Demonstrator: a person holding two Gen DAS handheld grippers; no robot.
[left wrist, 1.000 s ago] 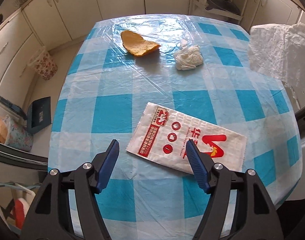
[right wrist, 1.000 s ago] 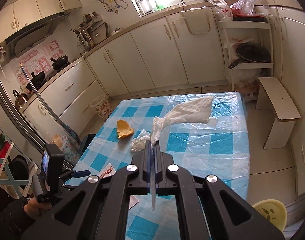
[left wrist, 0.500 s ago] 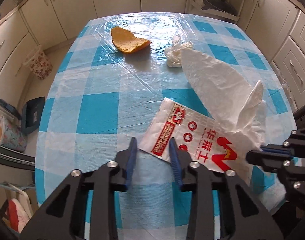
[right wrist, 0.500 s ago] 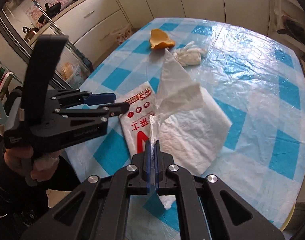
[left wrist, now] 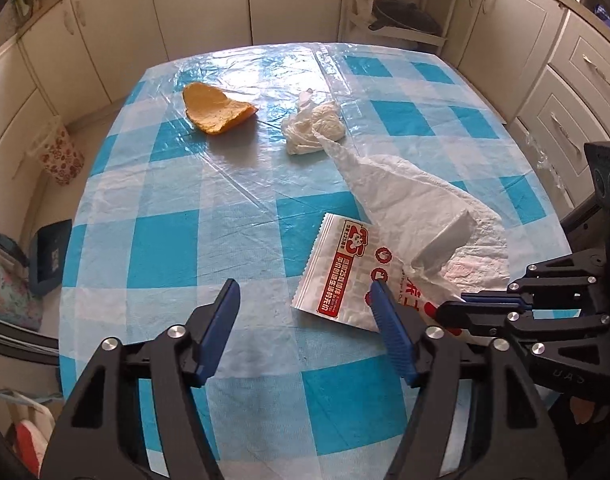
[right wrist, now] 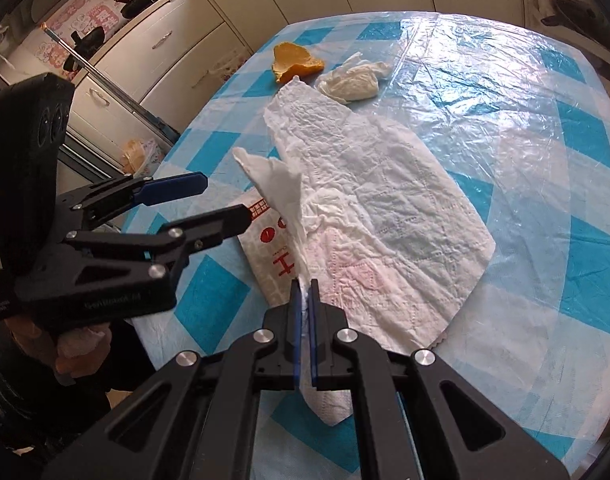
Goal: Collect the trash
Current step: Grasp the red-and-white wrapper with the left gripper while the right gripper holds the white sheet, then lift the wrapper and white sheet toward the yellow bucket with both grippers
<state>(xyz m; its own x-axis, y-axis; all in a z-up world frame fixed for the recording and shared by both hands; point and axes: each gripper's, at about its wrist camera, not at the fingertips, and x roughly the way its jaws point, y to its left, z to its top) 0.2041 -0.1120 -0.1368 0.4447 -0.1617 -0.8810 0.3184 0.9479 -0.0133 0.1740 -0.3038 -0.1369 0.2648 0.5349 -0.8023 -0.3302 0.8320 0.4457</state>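
My right gripper [right wrist: 304,286] is shut on the edge of a white plastic bag [right wrist: 377,200]; the bag [left wrist: 405,208] lies spread on the table and partly covers a red-and-white paper wrapper [left wrist: 341,276], also seen in the right wrist view [right wrist: 265,236]. My left gripper [left wrist: 305,296] is open just above the table, its right finger over the wrapper's near corner; it also shows in the right wrist view [right wrist: 221,200]. An orange peel [left wrist: 215,110] and a crumpled white tissue [left wrist: 315,128] lie farther back.
The table [left wrist: 177,240] has a blue-and-white checked cloth under clear plastic. A floral bin [left wrist: 61,156] stands on the floor at left. Cabinets and a shelf rack [left wrist: 397,12] lie beyond the table.
My right gripper has brought the bag down from the air and laid it over the wrapper. My left gripper narrowed, then opened wide again by the wrapper's corner.
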